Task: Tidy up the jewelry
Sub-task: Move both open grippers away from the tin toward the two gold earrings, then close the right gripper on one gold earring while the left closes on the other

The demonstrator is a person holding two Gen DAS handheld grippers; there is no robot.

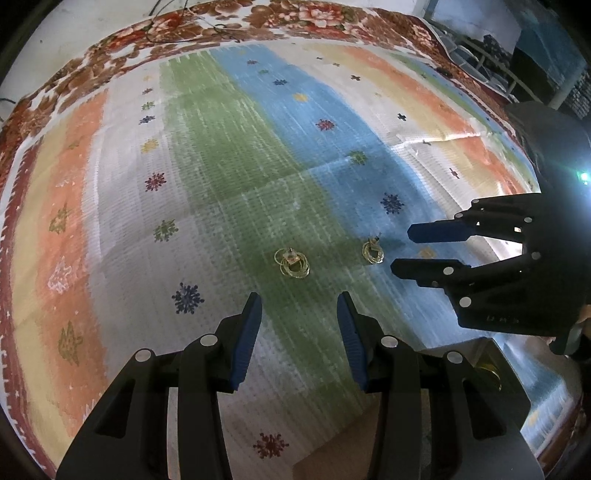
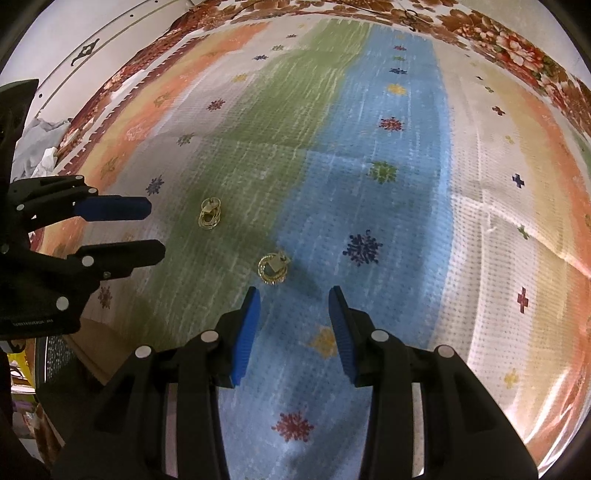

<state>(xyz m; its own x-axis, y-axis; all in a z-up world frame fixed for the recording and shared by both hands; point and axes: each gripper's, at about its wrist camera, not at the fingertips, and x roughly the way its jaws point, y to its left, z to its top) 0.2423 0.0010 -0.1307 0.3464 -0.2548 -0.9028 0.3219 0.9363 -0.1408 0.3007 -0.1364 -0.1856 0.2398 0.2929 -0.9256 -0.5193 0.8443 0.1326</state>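
Two bunches of gold rings lie on the striped cloth. One bunch [image 1: 293, 263] sits on the green stripe just ahead of my left gripper [image 1: 299, 306], which is open and empty; it also shows in the right wrist view [image 2: 209, 213]. The other bunch [image 2: 273, 268] lies at the green-blue border, just ahead and left of my right gripper [image 2: 294, 301], which is open and empty. In the left wrist view that bunch [image 1: 373, 252] lies just left of the right gripper [image 1: 400, 248]. The left gripper [image 2: 157, 229] shows in the right wrist view, left of the first bunch.
A striped cloth [image 1: 229, 155] with small flower motifs covers the surface, over a floral-bordered cloth [image 1: 314, 14]. A box [image 1: 495, 369] with something gold inside shows at the lower right of the left wrist view. Clutter and crumpled cloth [image 2: 40, 147] lie at the left edge.
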